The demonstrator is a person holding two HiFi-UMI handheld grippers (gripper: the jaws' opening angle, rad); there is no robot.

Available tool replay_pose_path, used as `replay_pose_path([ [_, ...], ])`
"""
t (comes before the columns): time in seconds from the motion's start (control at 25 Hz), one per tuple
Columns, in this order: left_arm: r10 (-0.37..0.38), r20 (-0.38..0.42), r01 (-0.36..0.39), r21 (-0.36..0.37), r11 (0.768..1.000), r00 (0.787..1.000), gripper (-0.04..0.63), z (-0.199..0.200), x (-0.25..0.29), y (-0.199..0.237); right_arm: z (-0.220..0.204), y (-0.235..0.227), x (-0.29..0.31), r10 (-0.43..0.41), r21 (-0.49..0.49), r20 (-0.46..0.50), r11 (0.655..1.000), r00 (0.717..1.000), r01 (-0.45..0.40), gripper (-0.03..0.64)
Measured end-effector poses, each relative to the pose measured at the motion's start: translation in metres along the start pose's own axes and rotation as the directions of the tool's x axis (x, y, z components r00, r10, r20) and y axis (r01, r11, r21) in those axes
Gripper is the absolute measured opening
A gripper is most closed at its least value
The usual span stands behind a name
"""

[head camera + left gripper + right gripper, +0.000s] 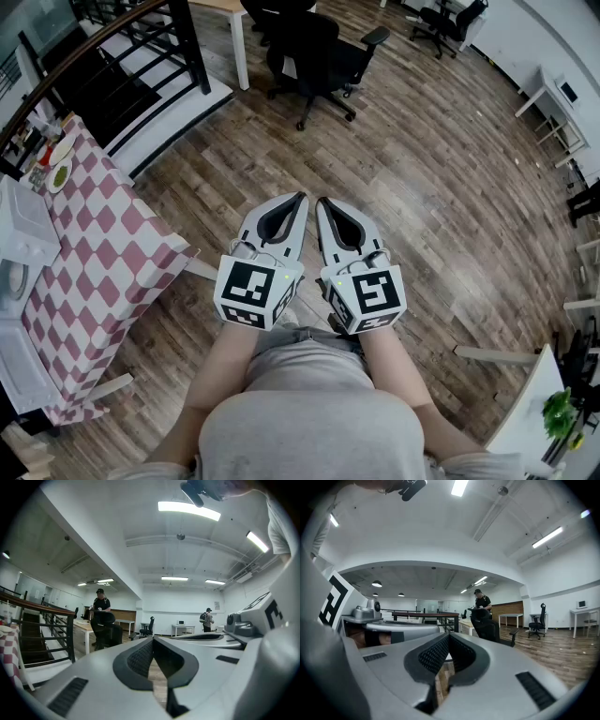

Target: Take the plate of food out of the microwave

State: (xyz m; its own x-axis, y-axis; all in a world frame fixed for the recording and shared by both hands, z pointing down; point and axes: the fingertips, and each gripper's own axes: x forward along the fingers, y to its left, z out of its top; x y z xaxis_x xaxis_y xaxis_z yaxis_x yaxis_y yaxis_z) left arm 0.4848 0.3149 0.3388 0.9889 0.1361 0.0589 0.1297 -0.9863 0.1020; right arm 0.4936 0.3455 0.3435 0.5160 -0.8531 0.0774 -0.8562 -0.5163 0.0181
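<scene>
Plainly, both tools are clenched on nothing. The left tool (301,198) and right tool (322,202) hang side by side over the wood floor (441,187), well apart from the checkered counter (108,248). A white microwave (22,227) sits on that counter; its inside is not visible, so the plate cannot be located.

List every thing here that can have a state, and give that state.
left gripper: shut, empty.
right gripper: shut, empty.
microwave: cut off at the picture's edge, door state unclear.
office chair: upright, unoccupied.
small plate on the checkered table: holds something green.
</scene>
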Motion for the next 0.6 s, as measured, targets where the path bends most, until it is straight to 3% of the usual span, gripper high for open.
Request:
replay_pose_path([
  [0.32,0.015,-0.004,-0.015,-0.001,1.0,1.0,0.002,-0.001,-0.003,0.004,-0.001,0.008,0.005,0.029,-0.01,-0.014,1.0,0.999,-0.029,0.023],
  [0.6,0.072,-0.007,-0.072,-0.003,0.997,0.997,0.002,-0.005,-0.014,0.019,0.001,0.021,0.014,0.079,0.009,0.02,0.997,0.997,-0.079,0.023],
])
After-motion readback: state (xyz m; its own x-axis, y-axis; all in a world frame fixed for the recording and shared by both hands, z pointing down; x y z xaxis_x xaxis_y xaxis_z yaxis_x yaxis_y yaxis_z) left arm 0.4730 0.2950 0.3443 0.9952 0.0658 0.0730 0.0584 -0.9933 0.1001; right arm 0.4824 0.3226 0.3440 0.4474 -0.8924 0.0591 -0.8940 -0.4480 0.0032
